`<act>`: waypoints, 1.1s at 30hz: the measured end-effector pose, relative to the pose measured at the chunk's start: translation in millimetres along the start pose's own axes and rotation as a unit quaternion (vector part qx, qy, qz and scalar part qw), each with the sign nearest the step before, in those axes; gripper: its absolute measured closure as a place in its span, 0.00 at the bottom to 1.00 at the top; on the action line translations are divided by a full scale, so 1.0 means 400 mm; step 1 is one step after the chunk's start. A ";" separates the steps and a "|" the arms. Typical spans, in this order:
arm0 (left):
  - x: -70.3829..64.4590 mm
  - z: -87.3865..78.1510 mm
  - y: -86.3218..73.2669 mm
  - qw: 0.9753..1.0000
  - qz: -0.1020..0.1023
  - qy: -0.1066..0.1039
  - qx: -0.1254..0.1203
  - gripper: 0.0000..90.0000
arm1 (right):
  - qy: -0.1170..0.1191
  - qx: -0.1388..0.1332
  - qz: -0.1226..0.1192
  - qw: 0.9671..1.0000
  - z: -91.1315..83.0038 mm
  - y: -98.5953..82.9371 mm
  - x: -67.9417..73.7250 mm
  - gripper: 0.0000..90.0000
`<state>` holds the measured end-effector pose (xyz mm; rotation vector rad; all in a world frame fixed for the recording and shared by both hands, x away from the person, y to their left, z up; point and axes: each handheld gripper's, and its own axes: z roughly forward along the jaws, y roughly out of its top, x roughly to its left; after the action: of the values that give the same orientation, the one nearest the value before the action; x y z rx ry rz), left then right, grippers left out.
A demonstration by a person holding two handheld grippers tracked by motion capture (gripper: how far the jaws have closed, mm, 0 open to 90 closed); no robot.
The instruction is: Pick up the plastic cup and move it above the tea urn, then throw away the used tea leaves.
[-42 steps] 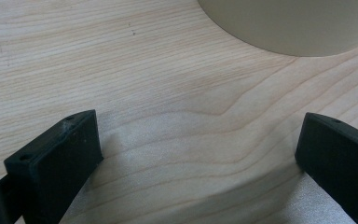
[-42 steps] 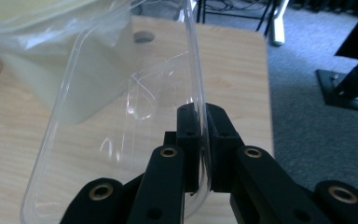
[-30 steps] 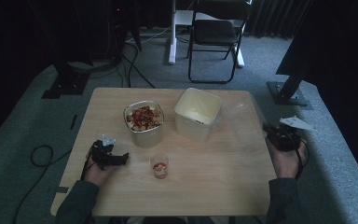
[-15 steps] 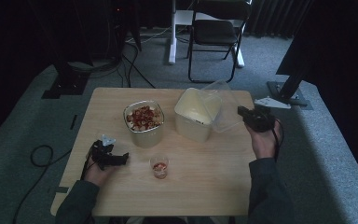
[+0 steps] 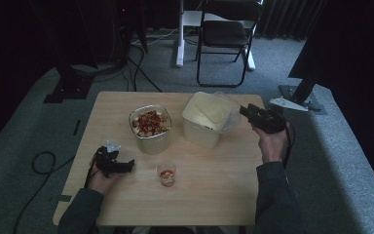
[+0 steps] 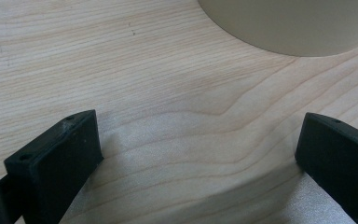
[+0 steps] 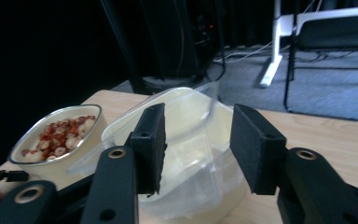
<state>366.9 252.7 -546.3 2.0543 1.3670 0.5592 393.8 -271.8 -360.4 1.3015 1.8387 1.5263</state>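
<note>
Two tubs (image 5: 207,119) (image 5: 150,127), one small cup (image 5: 166,173), left tool (image 5: 127,165) wide open, empty, right tool (image 5: 243,110) half open, empty.

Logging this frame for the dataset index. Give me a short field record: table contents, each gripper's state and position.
table: light wood
containers: tub of red and pale pieces; white tub with a clear lid lying loosely on it
small item: glass cup, red bits inside
left gripper: open, low over bare wood
right gripper: open, at the clear lid
</note>
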 end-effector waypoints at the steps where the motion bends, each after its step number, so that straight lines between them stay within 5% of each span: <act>1: 0.000 0.000 0.000 1.000 0.000 0.000 0.000 0.00 | 0.000 0.000 0.000 1.000 0.000 0.000 0.000 0.60; 33: -0.001 -0.003 -0.003 1.000 0.001 -0.001 -0.001 0.01 | -0.029 0.072 -0.017 0.997 0.041 -0.125 -0.024 0.53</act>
<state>365.3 253.1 -546.1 2.0543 1.3635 0.5584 391.8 -269.2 -413.7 1.3552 1.9550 1.3458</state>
